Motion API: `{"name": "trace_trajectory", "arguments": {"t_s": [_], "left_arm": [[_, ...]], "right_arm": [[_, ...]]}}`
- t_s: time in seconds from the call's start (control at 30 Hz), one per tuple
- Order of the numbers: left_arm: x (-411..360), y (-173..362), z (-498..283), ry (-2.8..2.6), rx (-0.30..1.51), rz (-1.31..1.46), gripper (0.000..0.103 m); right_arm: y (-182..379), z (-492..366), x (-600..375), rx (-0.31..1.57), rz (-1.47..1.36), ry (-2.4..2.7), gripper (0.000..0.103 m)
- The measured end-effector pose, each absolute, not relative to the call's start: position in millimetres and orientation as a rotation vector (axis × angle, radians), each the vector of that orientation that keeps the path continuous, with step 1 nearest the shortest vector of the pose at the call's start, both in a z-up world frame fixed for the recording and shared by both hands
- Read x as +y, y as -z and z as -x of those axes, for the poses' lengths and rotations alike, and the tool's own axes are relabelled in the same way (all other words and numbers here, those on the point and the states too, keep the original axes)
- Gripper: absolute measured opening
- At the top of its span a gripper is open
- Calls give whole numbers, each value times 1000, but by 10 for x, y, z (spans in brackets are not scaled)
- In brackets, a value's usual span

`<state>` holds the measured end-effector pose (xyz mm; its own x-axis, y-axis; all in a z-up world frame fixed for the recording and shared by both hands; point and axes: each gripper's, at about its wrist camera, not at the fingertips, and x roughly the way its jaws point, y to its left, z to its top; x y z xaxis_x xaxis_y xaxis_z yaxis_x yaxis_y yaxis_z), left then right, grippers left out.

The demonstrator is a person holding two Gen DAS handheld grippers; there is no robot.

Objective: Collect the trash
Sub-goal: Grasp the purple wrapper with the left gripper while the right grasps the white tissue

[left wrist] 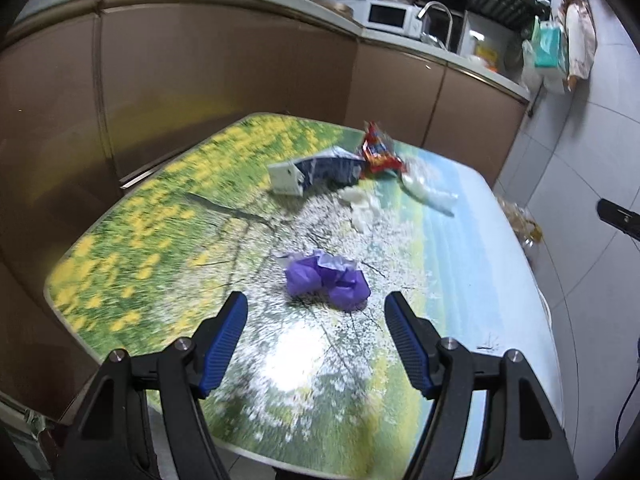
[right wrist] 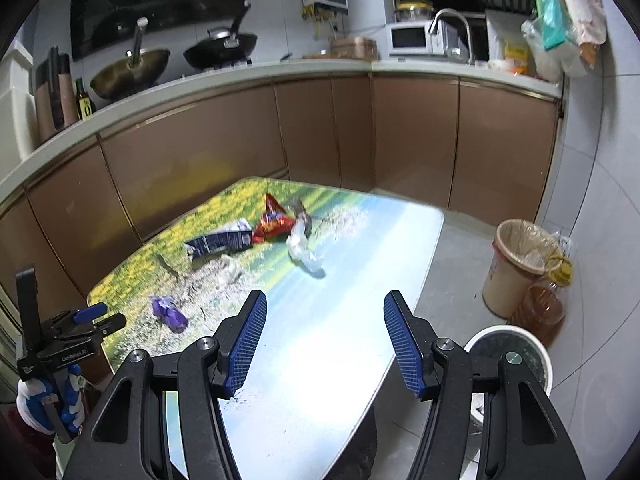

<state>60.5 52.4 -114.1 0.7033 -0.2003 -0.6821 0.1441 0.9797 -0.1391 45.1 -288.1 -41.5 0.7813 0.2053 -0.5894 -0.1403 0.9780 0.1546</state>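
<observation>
Purple wrapper point(left wrist: 326, 282) mid-table, left tool point(left wrist: 316, 308) released just short, right tool point(right wrist: 325, 308) released above table edge point(right wrist: 416, 304).

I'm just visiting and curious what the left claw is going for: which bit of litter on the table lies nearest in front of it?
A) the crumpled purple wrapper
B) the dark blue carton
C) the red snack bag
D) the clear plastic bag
A: the crumpled purple wrapper lies just beyond the open left gripper, while the other litter sits farther back on the table.
</observation>
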Motion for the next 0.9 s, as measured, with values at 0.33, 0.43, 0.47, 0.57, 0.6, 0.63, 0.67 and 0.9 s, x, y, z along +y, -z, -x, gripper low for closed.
{"name": "trace_trajectory", "arguments": {"t_s": [0.33, 0.43, 0.47, 0.57, 0.6, 0.63, 0.67, 0.9], "left_arm": [[425, 1382, -1148, 242, 815, 50, 69], [393, 1473, -1244, 247, 849, 42, 69], [392, 1503, -1270, 242, 859, 38, 69], [433, 1561, -1335, 254, 889, 68, 62], [442, 1578, -1353, 252, 897, 67, 53], [440, 1586, -1359, 246, 895, 52, 53], [442, 1592, -1361, 249, 896, 48, 53], [464, 1621, -1329, 258, 867, 57, 49]], "right_arm": [[764, -1125, -2486, 759, -73, -257, 60], [825, -1299, -2344, 777, -58, -287, 60], [846, -1352, -2297, 782, -52, -297, 60], [916, -1511, -2145, 799, -37, -328, 60], [939, -1563, -2100, 804, -33, -338, 60], [978, -1623, -2040, 812, -28, -351, 60], [1007, -1671, -1990, 819, -26, -360, 60], [1253, -1970, -1668, 875, -29, -438, 60]]}}
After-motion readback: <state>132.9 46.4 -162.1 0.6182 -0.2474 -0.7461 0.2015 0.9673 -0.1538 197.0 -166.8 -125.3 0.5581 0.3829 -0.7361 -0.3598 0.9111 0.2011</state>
